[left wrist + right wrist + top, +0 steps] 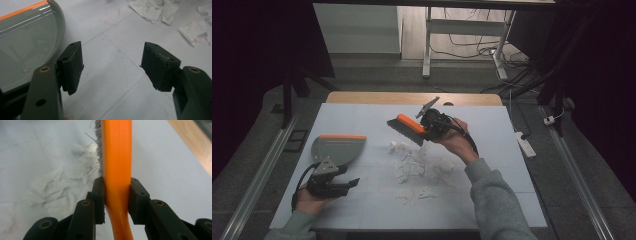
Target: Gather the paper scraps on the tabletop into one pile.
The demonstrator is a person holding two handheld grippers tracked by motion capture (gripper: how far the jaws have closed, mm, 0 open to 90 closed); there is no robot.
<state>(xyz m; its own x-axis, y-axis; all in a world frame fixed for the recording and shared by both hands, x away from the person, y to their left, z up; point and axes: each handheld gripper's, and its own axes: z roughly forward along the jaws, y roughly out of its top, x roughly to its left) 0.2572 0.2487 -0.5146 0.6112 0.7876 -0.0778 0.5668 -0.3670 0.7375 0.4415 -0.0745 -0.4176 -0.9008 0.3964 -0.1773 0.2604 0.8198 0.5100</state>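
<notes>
The right gripper (pixel 117 202) pinches the orange handle of a brush (pixel 117 157), both pads pressed flat against the handle's sides. In the high view this gripper (pixel 428 131) hangs above the table's middle, and the brush (pixel 406 128) sticks out from it toward nine o'clock, bristles down, raised over the mat. Just below it, from about five to seven o'clock, lies a scatter of torn white paper scraps (pixel 414 167).

The left gripper (pixel 112 67) has its jaws spread wide with nothing between them, only bare mat. In the high view it (pixel 349 184) rests low at the table's near left. At its twelve o'clock, close by, sits a grey dustpan (pixel 337 148) with an orange edge, lying flat on the pale blue mat (pixel 492 150). The paper scraps lie at about three o'clock from the dustpan, apart from it.
</notes>
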